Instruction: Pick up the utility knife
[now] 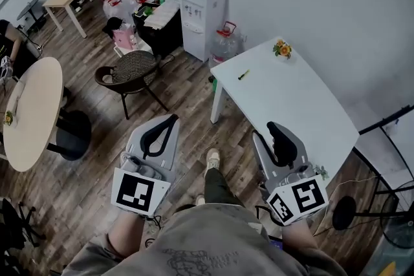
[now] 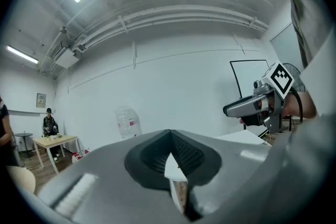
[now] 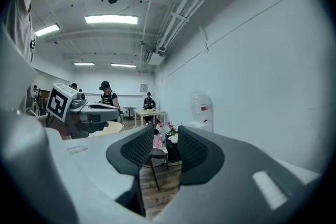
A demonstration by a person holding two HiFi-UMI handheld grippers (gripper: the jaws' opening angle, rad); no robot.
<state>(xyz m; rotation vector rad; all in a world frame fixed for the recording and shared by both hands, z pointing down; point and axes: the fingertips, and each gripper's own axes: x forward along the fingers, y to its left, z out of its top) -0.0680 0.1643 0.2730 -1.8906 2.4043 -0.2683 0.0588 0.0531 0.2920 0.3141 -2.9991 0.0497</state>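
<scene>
What appears to be the utility knife (image 1: 243, 75) lies on the white bench (image 1: 304, 113), well apart from both tongs. Left tongs (image 1: 171, 119) closed, empty; right tongs (image 1: 266, 131) parted, empty. Hazard: a misjudged approach pushes the slim knife off the bench edge.

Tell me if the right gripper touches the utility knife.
Apart. The head view shows bare white table between the right gripper and the utility knife.
</scene>
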